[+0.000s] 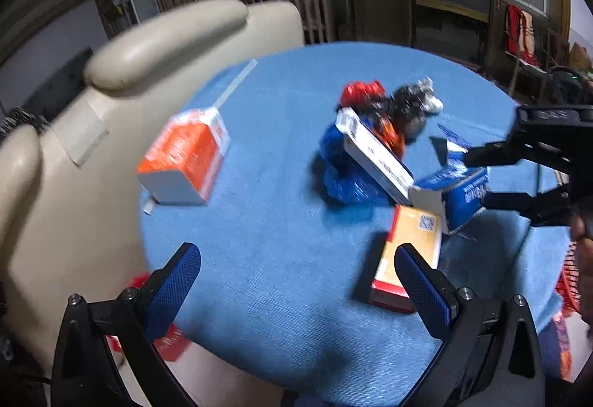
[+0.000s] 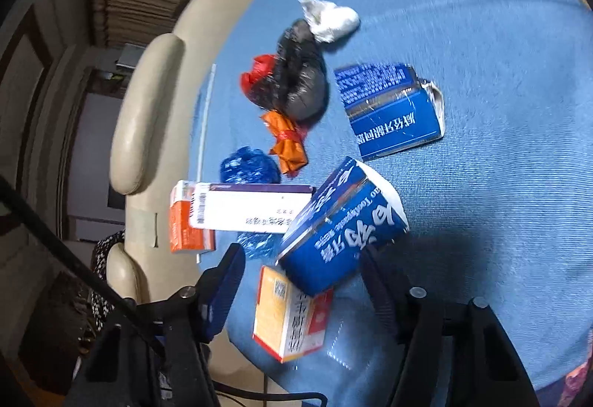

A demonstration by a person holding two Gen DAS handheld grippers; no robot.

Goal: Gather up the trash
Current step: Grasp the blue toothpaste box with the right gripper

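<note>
Trash lies on a round table with a blue cloth (image 1: pixel 274 222). My right gripper (image 2: pixel 302 255) is open and straddles a blue toothpaste box (image 2: pixel 341 229); its left pad stands clear of the box. From the left wrist view, the right gripper (image 1: pixel 478 179) reaches in from the right around that box (image 1: pixel 459 196). A yellow and red box (image 2: pixel 289 314) lies just below it. My left gripper (image 1: pixel 296 277) hangs open and empty over the near cloth, its right finger beside the yellow box (image 1: pixel 404 251).
Further on lie a long white box (image 2: pixel 252 209), an orange carton (image 1: pixel 181 159) with a straw, a flattened blue box (image 2: pixel 389 107), and crumpled blue, red, black, orange and white wrappers (image 2: pixel 300 81). A cream chair (image 1: pixel 74 147) stands against the table's left edge.
</note>
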